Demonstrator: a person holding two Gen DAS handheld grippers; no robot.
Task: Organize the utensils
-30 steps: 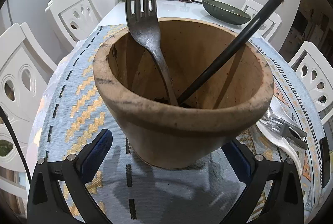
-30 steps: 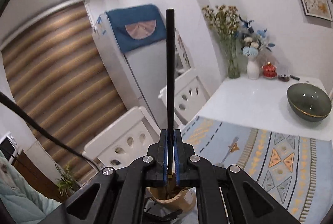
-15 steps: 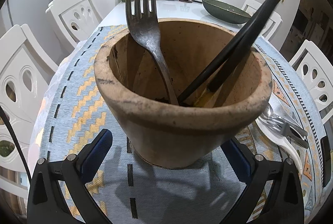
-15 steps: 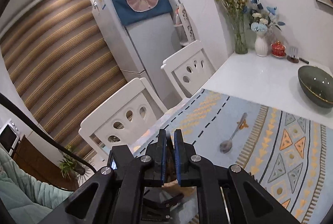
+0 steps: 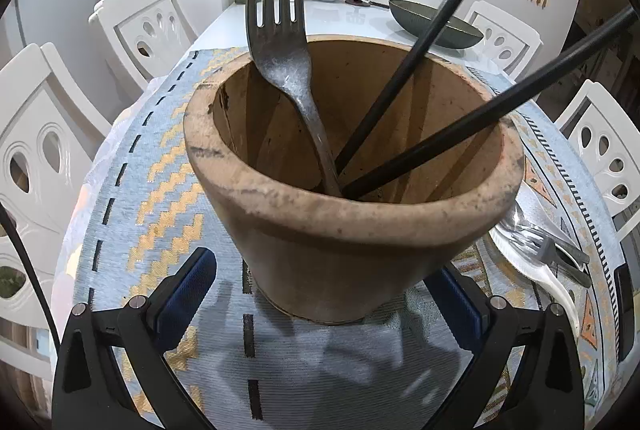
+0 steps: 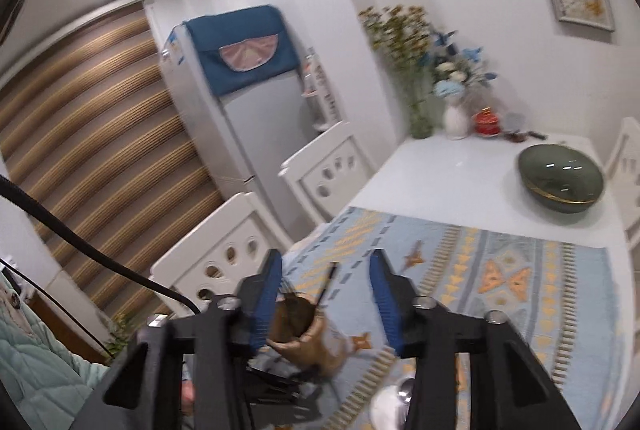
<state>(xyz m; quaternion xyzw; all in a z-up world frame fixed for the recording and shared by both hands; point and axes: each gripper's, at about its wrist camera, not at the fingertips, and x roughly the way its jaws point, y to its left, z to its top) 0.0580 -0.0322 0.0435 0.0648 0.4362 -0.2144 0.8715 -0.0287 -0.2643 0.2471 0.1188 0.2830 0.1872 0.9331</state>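
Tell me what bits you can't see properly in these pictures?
- Left wrist view: the near wall of the pot hides where the fork and two chopsticks touch the bottom.
- Left wrist view: one chopstick's top is cut off by the picture's edge.
- Left wrist view: the pot hides part of the utensil pile.
- Right wrist view: blurred; the right tongs partly cover the pot.

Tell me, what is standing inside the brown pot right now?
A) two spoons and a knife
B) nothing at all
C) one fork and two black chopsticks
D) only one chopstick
C: in the left wrist view the brown pot holds a fork with its tines up and two black chopsticks, both leaning on the rim.
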